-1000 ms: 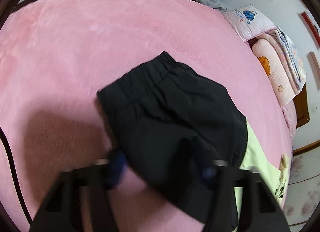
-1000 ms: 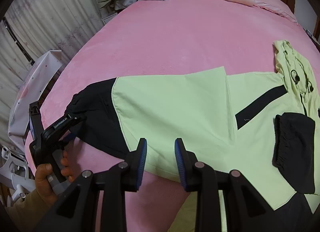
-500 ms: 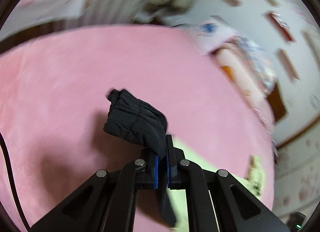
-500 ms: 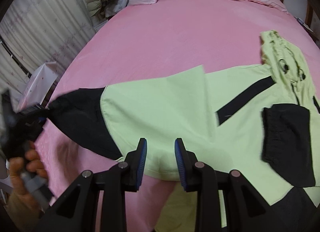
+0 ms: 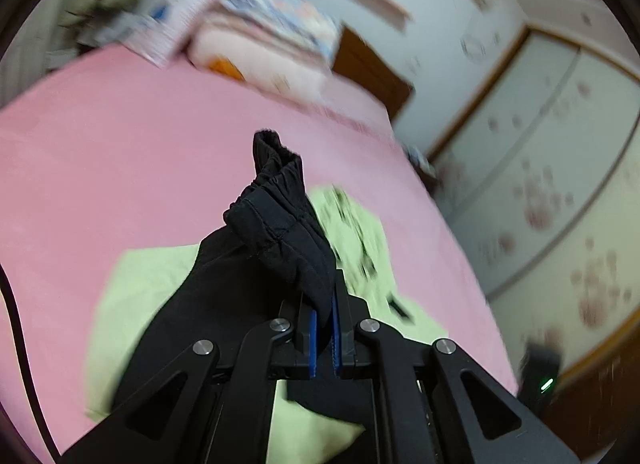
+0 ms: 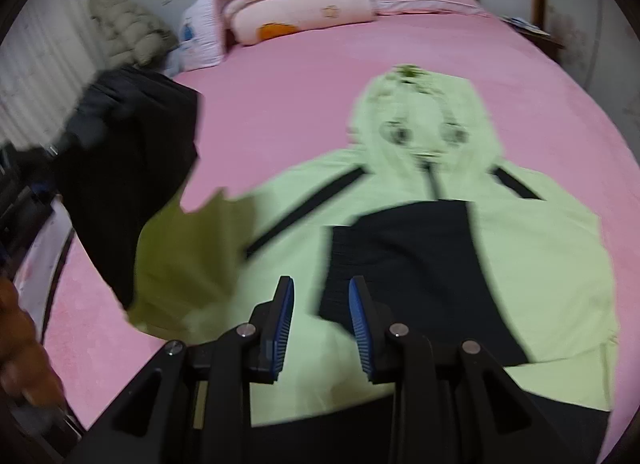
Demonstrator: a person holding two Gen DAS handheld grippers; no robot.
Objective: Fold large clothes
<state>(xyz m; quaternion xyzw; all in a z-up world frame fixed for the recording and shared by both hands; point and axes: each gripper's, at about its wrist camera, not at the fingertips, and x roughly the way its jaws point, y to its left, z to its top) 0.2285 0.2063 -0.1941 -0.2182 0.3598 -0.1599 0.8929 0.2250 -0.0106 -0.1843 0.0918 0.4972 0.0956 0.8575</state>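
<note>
Pink bed [image 6: 304, 111] with a hoodie [image 6: 540, 264].
Hoodie lies centre-right; folded quilts [image 6: 296, 3] at top centre.

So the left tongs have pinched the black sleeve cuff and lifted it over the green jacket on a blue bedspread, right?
Not quite: the bedspread is pink, not blue, as the left wrist view shows. The rest holds: the left tongs pinch the black sleeve cuff, lifted over the green jacket.

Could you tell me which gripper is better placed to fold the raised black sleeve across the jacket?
Left: the left gripper is already shut on the sleeve cuff, lifted above the jacket. The right gripper is open, holding nothing.
</note>
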